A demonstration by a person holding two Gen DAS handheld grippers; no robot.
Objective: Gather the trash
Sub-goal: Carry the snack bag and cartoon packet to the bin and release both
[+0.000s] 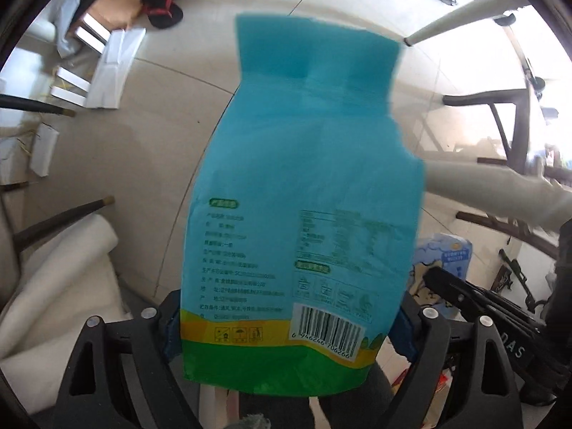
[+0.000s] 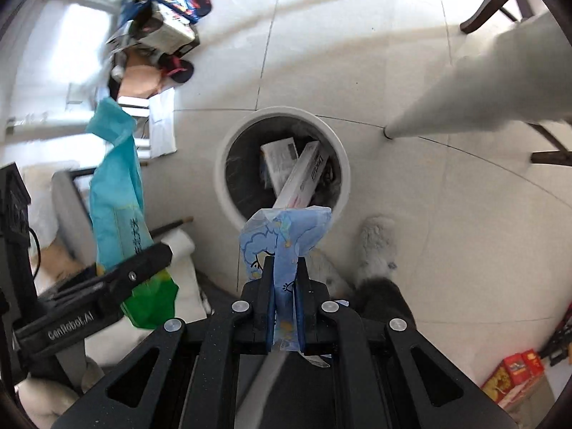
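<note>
A teal snack bag [image 1: 304, 186] with a green and yellow bottom stands flat between the fingers of my left gripper [image 1: 286, 321]. The blue pads sit at its two side edges without visibly pinching it, so this gripper reads as open. From the right wrist the same bag [image 2: 114, 193] and the left gripper [image 2: 143, 264] appear at the left. My right gripper [image 2: 285, 279] is shut on a light-blue printed plastic wrapper [image 2: 282, 236]. Just beyond it on the floor stands a round white bin [image 2: 228, 164] with boxes [image 2: 300, 171] inside.
White table legs [image 2: 482, 89] and dark chair legs [image 1: 500, 132] stand on the tiled floor. Cardboard, white boxes [image 1: 111, 68] and black-red slippers [image 1: 162, 10] lie at the far left. A red box [image 2: 514, 375] sits lower right, a furry grey slipper [image 2: 375, 246] beside the bin.
</note>
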